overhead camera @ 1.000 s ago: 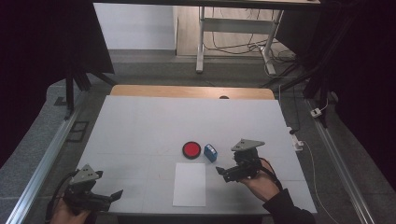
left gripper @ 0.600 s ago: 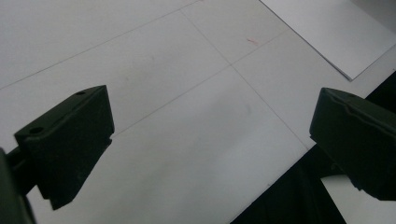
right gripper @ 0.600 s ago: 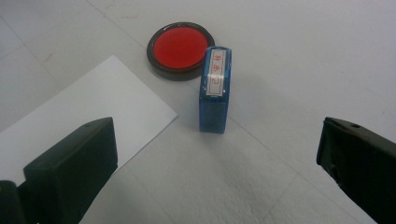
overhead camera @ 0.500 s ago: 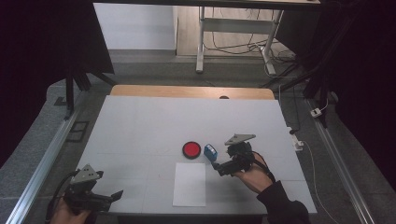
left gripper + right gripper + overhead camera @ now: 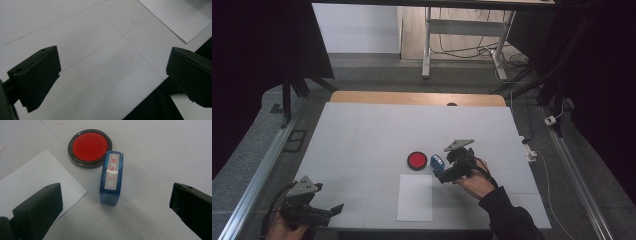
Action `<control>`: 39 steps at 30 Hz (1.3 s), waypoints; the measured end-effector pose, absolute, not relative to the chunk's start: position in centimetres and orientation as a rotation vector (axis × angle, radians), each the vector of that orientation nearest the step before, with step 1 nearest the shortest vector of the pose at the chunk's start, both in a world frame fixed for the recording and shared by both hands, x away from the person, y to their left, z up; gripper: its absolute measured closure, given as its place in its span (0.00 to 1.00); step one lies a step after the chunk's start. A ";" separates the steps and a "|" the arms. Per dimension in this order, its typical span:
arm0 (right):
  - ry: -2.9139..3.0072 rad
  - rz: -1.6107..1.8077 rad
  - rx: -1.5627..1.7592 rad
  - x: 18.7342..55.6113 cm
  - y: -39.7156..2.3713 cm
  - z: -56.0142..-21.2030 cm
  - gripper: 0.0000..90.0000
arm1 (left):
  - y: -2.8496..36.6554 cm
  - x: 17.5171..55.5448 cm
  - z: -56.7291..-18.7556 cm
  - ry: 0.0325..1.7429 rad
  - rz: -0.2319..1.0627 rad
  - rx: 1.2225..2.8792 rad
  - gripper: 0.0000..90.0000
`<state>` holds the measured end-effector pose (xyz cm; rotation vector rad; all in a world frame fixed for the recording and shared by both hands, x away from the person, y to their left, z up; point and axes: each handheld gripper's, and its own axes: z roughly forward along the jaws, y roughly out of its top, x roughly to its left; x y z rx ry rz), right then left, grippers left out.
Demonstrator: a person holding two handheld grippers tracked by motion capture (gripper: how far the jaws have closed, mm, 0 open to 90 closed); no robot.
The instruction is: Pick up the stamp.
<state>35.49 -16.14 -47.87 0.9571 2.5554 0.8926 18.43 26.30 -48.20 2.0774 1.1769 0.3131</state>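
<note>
A white label on the blue stamp (image 5: 111,178) bears red Chinese characters, too blurred to read surely.

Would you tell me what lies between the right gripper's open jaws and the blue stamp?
Only bare table; the right gripper view shows nothing between the right gripper and the stamp.

In the frame's lower middle, the stamp (image 5: 437,162) lies just right of the ink pad (image 5: 417,160); the paper sheet (image 5: 415,197) lies below both.
</note>
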 end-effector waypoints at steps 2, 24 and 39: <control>2.557 0.887 0.949 35.7 -15.9 -48.0 0.00 | 26.3 18.4 -48.2 1.178 0.313 2.077 0.00; 2.555 0.833 0.932 37.5 -14.1 -48.8 0.16 | 26.4 18.4 -48.2 1.172 0.307 2.075 0.00; 2.582 0.843 0.950 37.6 -14.0 -48.3 0.58 | 26.3 18.4 -48.2 1.165 0.308 2.084 0.00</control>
